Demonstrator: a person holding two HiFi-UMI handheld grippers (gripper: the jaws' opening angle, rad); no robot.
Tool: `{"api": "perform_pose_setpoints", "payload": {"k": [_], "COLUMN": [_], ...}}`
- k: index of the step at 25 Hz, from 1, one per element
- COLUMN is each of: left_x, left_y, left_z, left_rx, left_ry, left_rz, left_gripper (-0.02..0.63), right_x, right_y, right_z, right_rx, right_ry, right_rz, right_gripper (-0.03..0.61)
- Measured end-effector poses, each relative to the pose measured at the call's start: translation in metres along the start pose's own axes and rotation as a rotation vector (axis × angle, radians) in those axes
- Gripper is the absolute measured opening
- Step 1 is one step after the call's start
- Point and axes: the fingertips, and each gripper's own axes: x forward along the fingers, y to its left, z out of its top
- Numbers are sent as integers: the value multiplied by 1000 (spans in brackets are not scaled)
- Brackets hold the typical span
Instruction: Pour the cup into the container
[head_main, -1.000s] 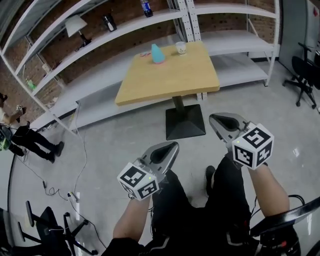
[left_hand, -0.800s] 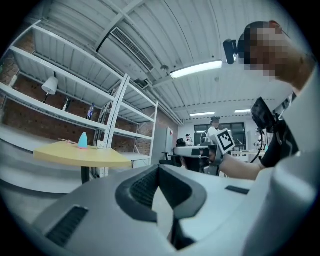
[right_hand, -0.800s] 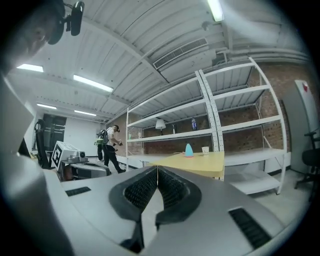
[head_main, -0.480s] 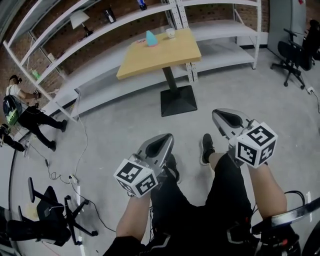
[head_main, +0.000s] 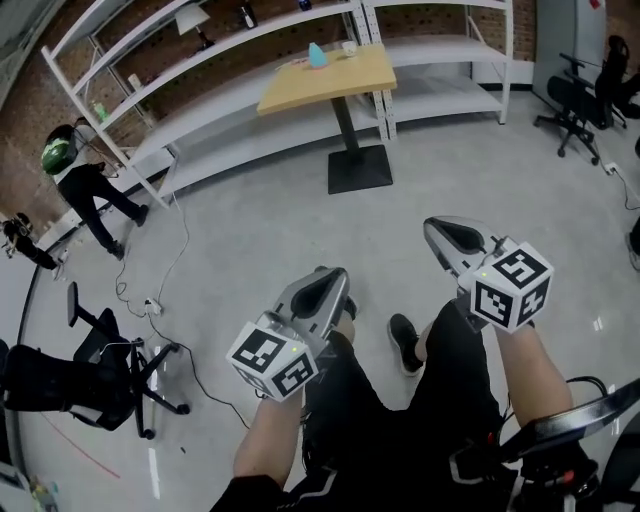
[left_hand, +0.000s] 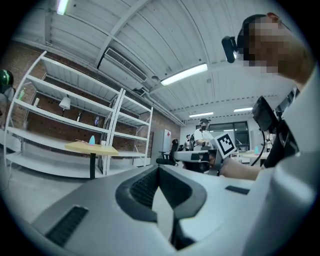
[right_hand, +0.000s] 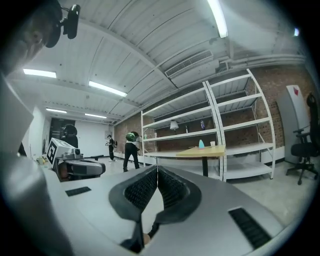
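Far across the floor from the person, near the far edge of the tabletop (head_main: 330, 88), the cup (head_main: 349, 46) stood close beside the blue container (head_main: 317, 55). Both the left gripper (left_hand: 159, 169) and the right gripper (right_hand: 157, 170) had their jaws pressed together on nothing, well apart from that tabletop.

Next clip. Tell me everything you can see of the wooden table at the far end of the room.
The table has a square, light wood-coloured top on a single dark column that ends in a flat, dark square base on the grey floor. It stands upright, right in front of the white shelving; whether it touches the uprights cannot be told. Near its far edge stand a pale blue cone-shaped container and, apart to its right, a small white cup.
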Motion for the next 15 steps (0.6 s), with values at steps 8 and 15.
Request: {"api": "perform_pose_setpoints", "payload": {"k": [8,15], "left_x": [-112,-178], "left_y": [-105,-203], "left_z": [-23,-34], "left_rx": [-17,-29], "left_ry": [-2,8], "left_rz": [50,43], "left_gripper": [-2,-2], "right_x": [-109,-207], "right_y": [104,169], "right_z": [-12,-20], "right_rx": [-5,6], "right_ry": [-17,-18], "right_rz": [29,31], "right_gripper": [3,3]}}
